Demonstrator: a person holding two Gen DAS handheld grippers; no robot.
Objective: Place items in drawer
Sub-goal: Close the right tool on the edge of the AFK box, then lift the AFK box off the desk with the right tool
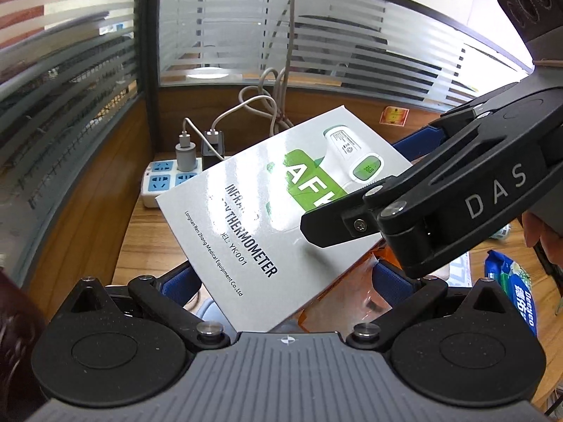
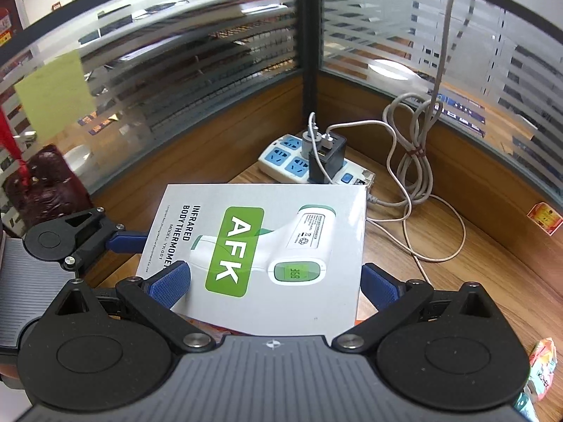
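Note:
A white AFK infrared thermometer box lies tilted over an orange packet above the wooden desk. My left gripper is open wide around the box's near corner: its left pad is against the long edge, while its right pad stands apart from the box. My right gripper is also open wide. One of its fingers hovers over the box face near that same corner, and the other sits at the opposite edge. No drawer is in view.
A white power strip with chargers and looped cables sits in the desk corner. Striped glass partitions close in the back and left. A blue tissue pack lies on the right, and a dark red bag on the left.

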